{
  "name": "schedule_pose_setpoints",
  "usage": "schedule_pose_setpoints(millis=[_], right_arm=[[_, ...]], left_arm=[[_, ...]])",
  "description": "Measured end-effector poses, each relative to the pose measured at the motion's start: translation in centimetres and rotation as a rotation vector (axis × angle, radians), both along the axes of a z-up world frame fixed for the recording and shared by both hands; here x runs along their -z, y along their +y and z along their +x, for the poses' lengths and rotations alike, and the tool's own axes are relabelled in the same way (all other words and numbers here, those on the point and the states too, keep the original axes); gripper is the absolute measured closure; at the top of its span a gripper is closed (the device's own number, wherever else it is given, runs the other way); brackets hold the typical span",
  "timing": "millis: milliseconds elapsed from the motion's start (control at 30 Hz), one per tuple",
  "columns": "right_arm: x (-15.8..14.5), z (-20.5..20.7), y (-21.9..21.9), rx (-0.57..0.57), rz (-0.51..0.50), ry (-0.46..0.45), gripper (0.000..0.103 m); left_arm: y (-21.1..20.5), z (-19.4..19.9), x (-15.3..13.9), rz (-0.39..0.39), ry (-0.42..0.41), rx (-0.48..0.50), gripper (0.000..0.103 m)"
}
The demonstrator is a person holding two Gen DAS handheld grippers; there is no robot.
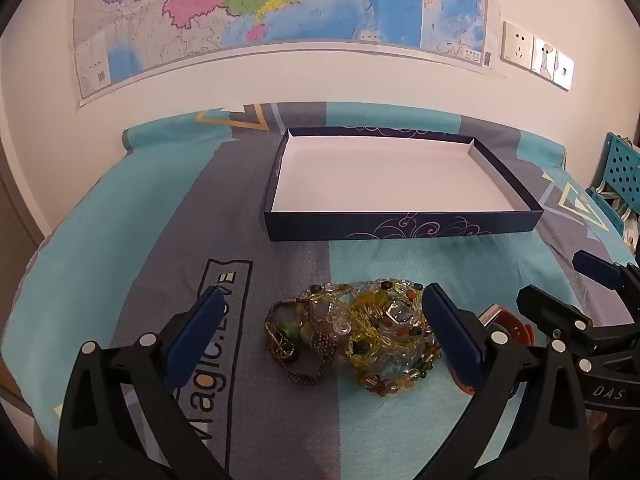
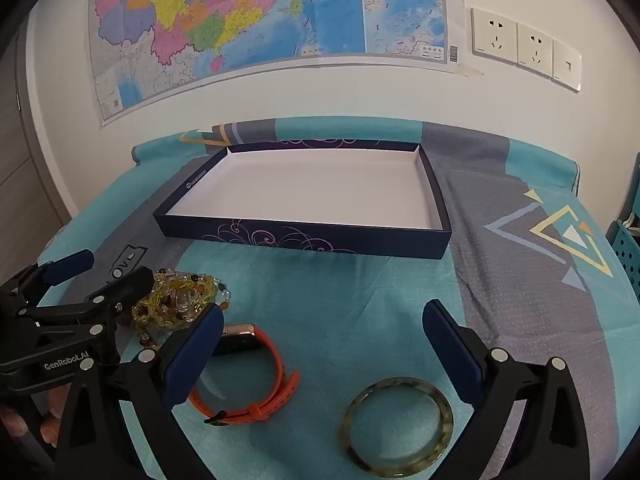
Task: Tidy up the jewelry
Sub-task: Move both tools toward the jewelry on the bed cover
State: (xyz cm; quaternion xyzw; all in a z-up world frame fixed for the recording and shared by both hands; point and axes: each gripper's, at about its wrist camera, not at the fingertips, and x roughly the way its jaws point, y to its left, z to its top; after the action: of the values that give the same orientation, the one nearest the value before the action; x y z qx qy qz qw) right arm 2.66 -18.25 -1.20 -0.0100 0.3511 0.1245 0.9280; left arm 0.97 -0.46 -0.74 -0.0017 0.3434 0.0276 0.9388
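Nothing boxed yet. Your left gripper (image 1: 320, 330) is wide open around the beads (image 1: 372, 340), just before the box (image 1: 400, 228); lower, pinch. Right gripper (image 2: 324, 344) open, empty.

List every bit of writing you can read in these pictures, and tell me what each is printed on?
"Magic.LOVE": on the cloth, partly hidden by the left gripper.
"DAS": on the right gripper, cut off in the left view.
"GenRobot.AI": on the left gripper's body, in the right view.
Wall map labels, its barcode and the box rim's small print: too small to read.
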Motion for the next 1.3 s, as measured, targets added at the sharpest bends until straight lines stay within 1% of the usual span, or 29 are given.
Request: schedule_pose_setpoints(millis=[600,733,833,967,1167,1300], right_arm=[[-0.1,0.5,0.4,-0.003,-0.009,-0.009,0.007],[-0.2,0.6,0.3,-0.004,-0.004,-0.003,0.007],[-0.2,0.6,0.2,-0.005,-0.009,-0.016,0.007],[0.0,0.8,0.1,0.002,0.007,0.015,0.007],[0.1,0.7,-0.1,0.006,-0.002,0.013,0.007],[0.0,0.6,-0.4,0.0,0.011,0.009,0.007]], left_arm=[[0.3,0.5,0.7,-0.007,0.024,-0.007,0.005],[0.4,0.5,0.9,-0.009,0.027,0.0,0.005],[0.3,0.5,0.9,-0.004,0.027,0.004,0.005],[0.4,0.5,1.0,-0.007,0.035,0.007,0.005],[0.4,0.5,1.0,-0.002,0.037,0.026,0.005],[0.4,0.4,1.0,-0.004,0.043,0.042,0.005]])
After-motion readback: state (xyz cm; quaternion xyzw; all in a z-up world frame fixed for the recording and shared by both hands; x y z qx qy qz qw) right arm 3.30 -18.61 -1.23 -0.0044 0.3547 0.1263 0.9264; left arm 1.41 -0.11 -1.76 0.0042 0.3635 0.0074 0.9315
